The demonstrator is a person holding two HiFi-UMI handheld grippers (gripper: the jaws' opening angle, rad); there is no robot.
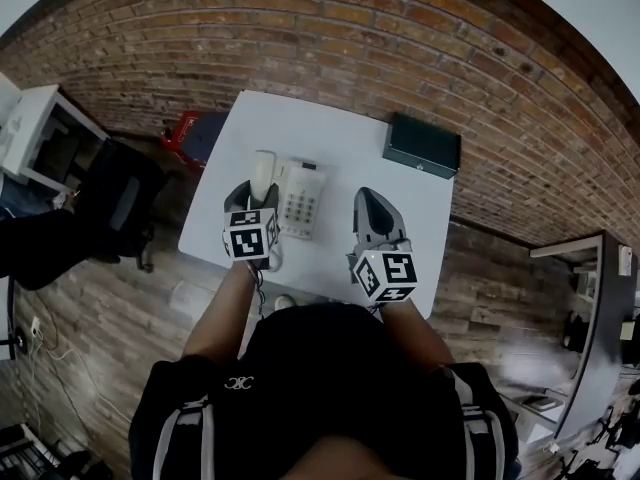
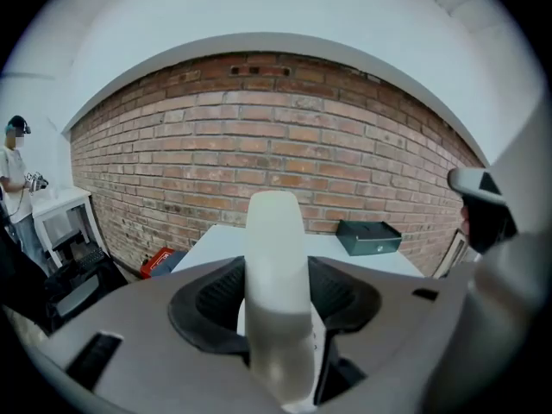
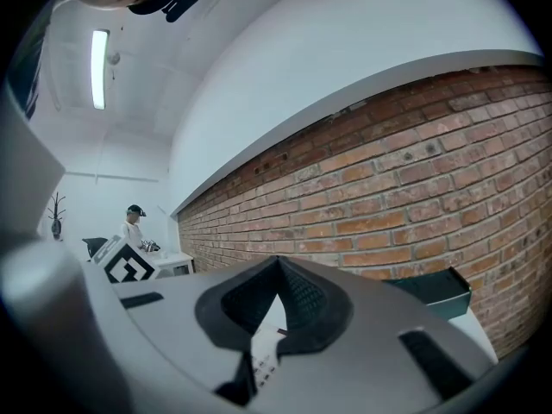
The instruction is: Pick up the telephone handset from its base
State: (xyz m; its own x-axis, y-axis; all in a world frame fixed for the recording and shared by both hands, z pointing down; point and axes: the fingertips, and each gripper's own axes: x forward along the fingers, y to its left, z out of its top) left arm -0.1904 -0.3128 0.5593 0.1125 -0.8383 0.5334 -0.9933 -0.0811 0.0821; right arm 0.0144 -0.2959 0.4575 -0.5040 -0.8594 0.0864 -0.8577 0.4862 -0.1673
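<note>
On the white table (image 1: 340, 138) stands a white telephone base (image 1: 303, 200) with a keypad. The white handset (image 1: 263, 168) lies along the base's left side, and my left gripper (image 1: 257, 190) is shut on it. In the left gripper view the handset (image 2: 276, 231) sticks out between the two dark pads (image 2: 211, 304), pointing toward the brick wall. I cannot tell whether it is clear of the cradle. My right gripper (image 1: 368, 206) hovers to the right of the base, shut and empty. In the right gripper view its jaws (image 3: 278, 270) meet at the tip, with the keypad (image 3: 261, 356) showing below them.
A black box (image 1: 422, 145) sits at the table's far right corner, also seen as a dark box (image 2: 369, 236). A red case (image 1: 185, 128) and a black chair (image 1: 120, 203) stand left of the table. A brick wall runs behind, and a person (image 2: 15, 175) stands far left.
</note>
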